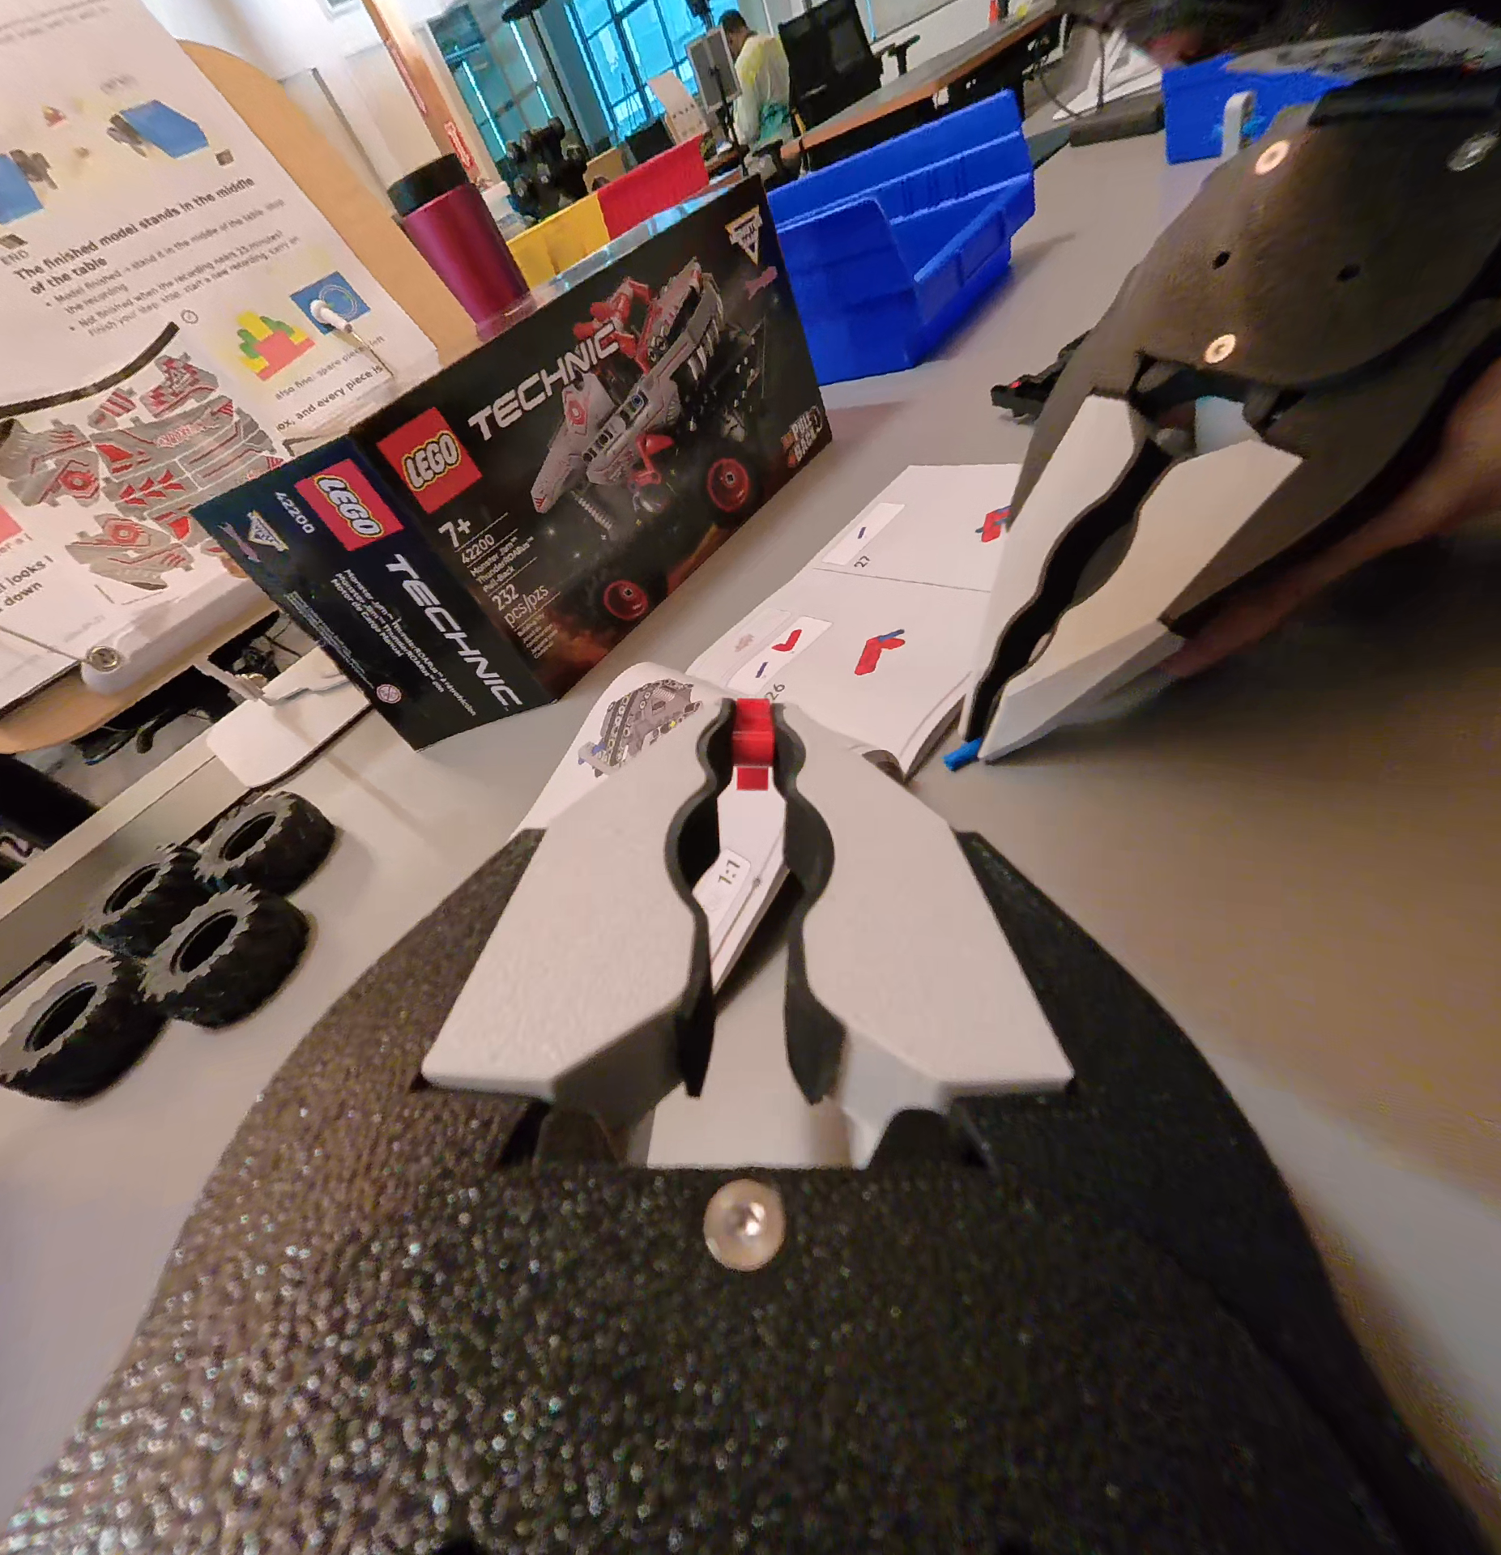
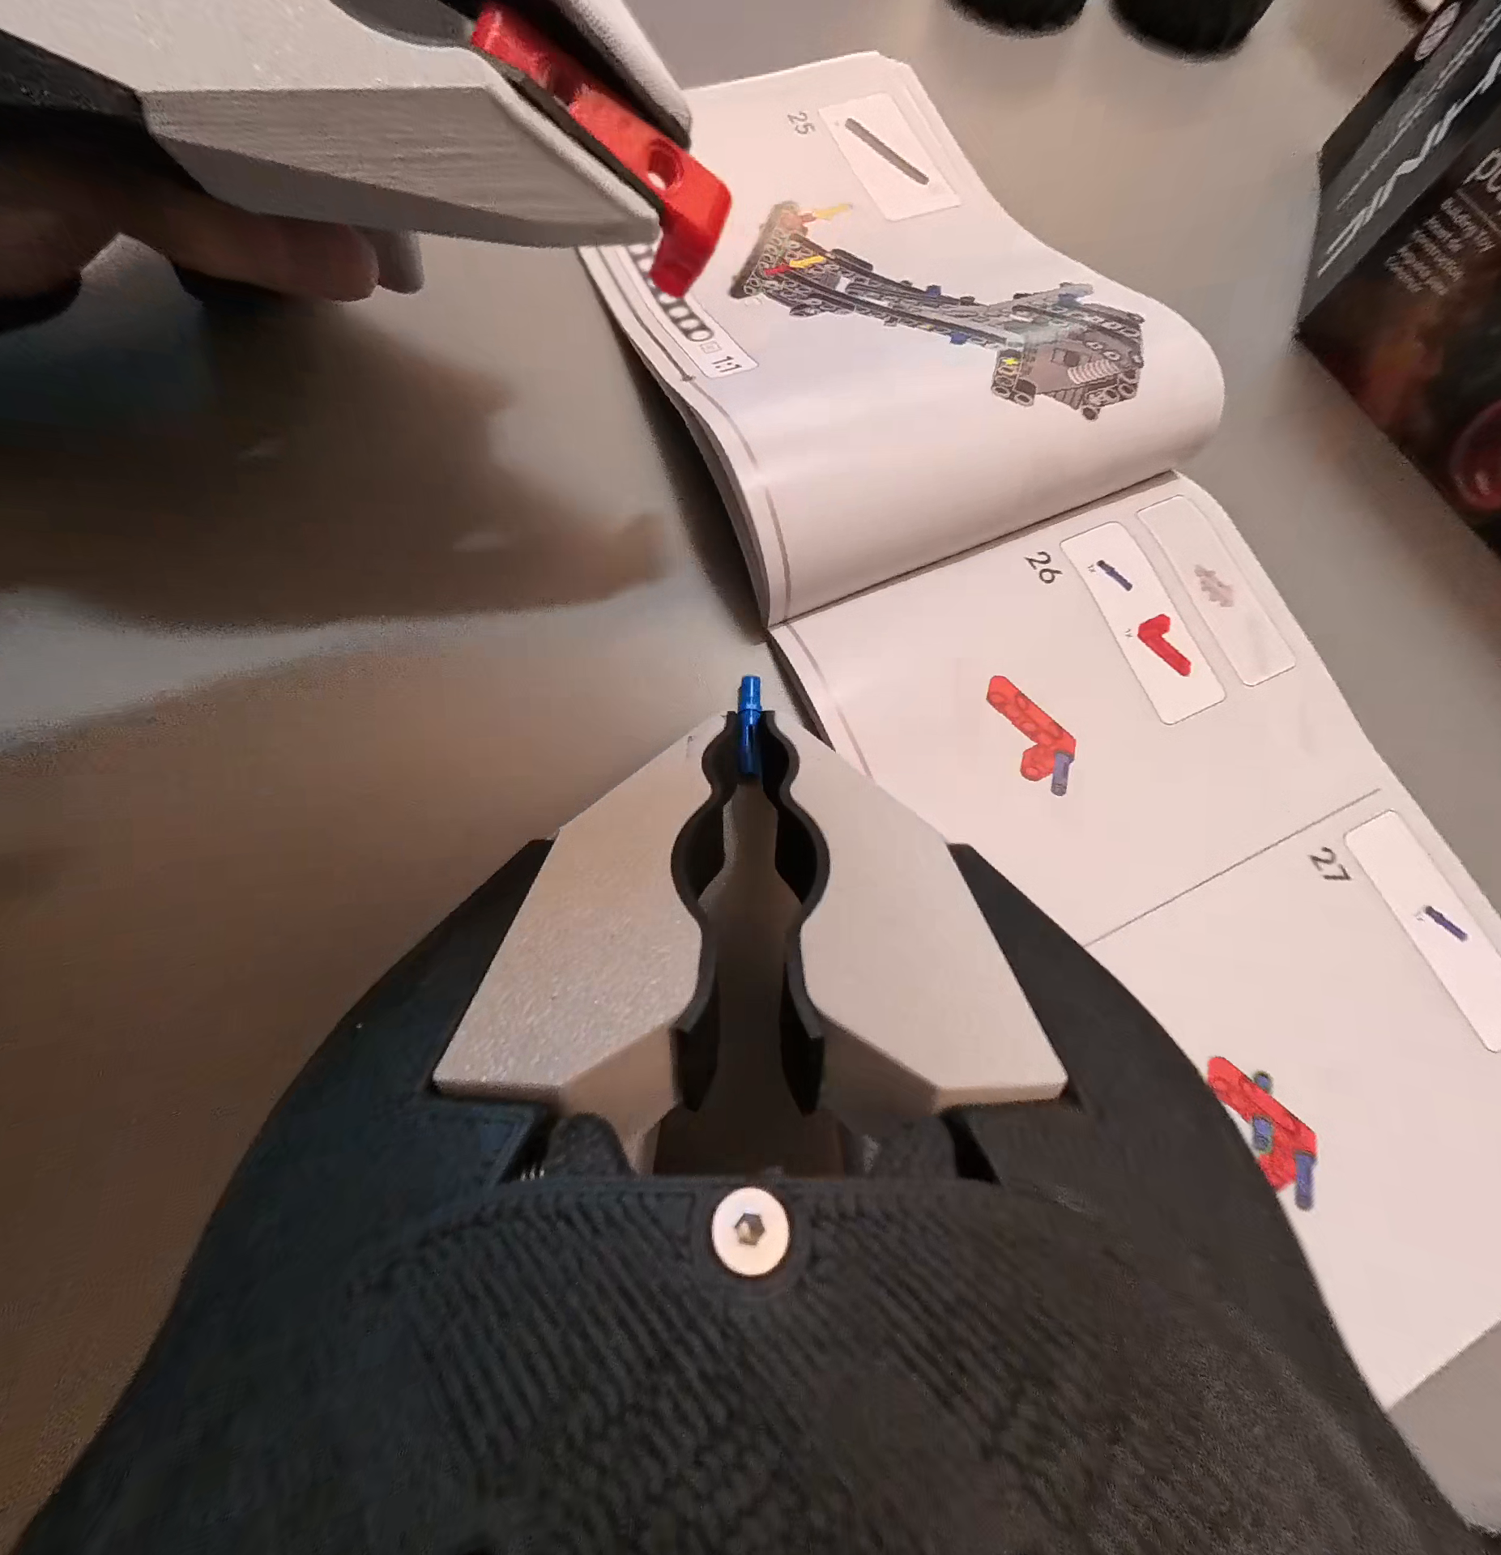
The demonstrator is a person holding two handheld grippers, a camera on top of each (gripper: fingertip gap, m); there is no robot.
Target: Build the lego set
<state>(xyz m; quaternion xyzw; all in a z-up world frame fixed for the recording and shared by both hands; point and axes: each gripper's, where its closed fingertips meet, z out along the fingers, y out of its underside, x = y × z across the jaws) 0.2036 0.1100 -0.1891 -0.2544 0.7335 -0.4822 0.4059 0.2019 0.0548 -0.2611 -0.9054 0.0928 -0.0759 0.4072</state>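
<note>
My left gripper (image 1: 752, 740) is shut on a red angled lego beam (image 1: 752, 745), held above the open instruction booklet (image 1: 864, 623). The same beam (image 2: 646, 189) shows in the right wrist view at the top left, sticking out of the left gripper (image 2: 637, 168), with round holes in it. My right gripper (image 2: 748, 736) is shut on a small blue pin (image 2: 748, 728), its tip poking out past the fingertips just above the grey table. In the left wrist view the right gripper (image 1: 978, 745) points down at the table beside the booklet, the blue pin (image 1: 961, 751) at its tip.
The lego box (image 1: 511, 522) stands behind the booklet. Several black tyres (image 1: 183, 926) lie at the left. Blue bins (image 1: 898, 252) sit at the back right, a dark red cup (image 1: 465, 244) and a printed sheet (image 1: 124, 337) at the back left. The booklet (image 2: 1066, 673) fills the right. The grippers' ends are close to 9 cm from one another.
</note>
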